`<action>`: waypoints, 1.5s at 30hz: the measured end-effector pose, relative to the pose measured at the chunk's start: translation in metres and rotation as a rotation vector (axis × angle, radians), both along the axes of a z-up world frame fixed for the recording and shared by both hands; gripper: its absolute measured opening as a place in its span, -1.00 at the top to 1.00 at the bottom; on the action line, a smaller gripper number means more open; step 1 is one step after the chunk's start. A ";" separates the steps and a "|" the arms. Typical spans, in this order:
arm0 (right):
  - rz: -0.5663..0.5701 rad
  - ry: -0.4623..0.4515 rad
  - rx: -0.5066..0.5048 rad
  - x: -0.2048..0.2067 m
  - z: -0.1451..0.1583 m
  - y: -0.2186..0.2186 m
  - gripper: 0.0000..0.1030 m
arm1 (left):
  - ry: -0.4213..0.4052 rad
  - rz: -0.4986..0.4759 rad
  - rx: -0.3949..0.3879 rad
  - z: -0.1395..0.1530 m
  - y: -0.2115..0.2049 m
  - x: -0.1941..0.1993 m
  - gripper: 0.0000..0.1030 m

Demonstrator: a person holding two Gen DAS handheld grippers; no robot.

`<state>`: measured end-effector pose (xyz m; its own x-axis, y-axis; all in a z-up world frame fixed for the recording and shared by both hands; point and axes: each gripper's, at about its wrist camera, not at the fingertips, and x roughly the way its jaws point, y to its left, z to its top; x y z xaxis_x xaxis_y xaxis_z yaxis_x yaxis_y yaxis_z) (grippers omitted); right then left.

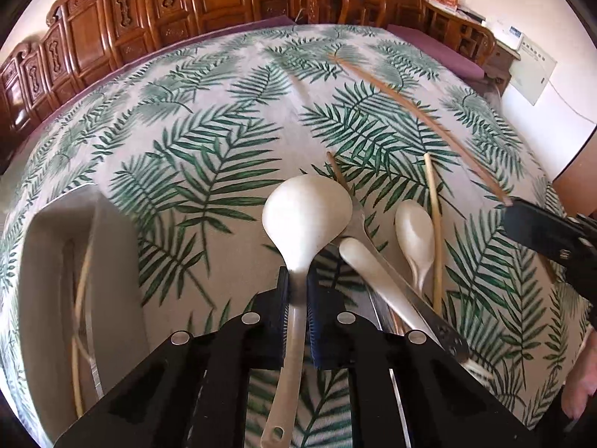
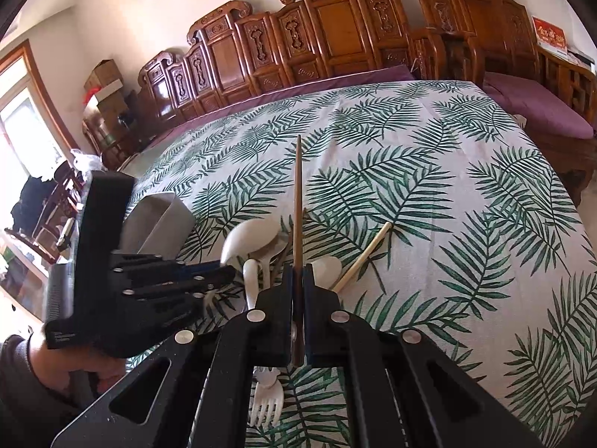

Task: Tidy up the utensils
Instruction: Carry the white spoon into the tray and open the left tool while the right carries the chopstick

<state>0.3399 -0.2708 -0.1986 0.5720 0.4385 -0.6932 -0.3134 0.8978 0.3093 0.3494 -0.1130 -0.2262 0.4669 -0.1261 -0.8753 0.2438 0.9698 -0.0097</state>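
Observation:
My left gripper [image 1: 297, 283] is shut on the handle of a large white ladle [image 1: 306, 209], held above the leaf-print tablecloth; the ladle also shows in the right wrist view [image 2: 250, 237]. My right gripper [image 2: 297, 280] is shut on a dark brown chopstick [image 2: 297, 201] that points away from me; it also shows in the left wrist view [image 1: 418, 108]. On the cloth lie a small white spoon [image 1: 414, 231], a white spoon handle [image 1: 373, 272], a metal utensil [image 1: 410, 295], a pale chopstick [image 1: 434, 231] and a white plastic fork [image 2: 266, 399]. A grey utensil holder [image 1: 74, 261] stands at the left.
The table [image 2: 447, 186] carries a green leaf-print cloth. Carved wooden chairs [image 2: 335, 37] and a purple-cushioned bench [image 2: 541, 112] line its far side. The holder has a pale chopstick inside [image 1: 80, 317].

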 end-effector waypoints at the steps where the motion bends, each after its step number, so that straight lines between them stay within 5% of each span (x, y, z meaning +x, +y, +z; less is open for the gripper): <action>1: 0.005 -0.001 -0.003 0.000 0.000 0.002 0.88 | -0.010 -0.003 -0.002 0.004 0.002 -0.004 0.85; 20: 0.135 -0.038 -0.056 -0.033 0.009 0.064 0.88 | -0.154 0.038 -0.043 0.080 0.071 -0.044 0.84; 45: 0.219 -0.038 -0.091 -0.047 0.005 0.107 0.88 | -0.113 0.232 -0.084 0.039 0.177 -0.028 0.84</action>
<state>0.2929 -0.1642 -0.1935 0.4962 0.4918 -0.7155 -0.5138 0.8306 0.2147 0.3213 0.0640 -0.1874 0.5858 -0.0744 -0.8070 0.0189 0.9968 -0.0782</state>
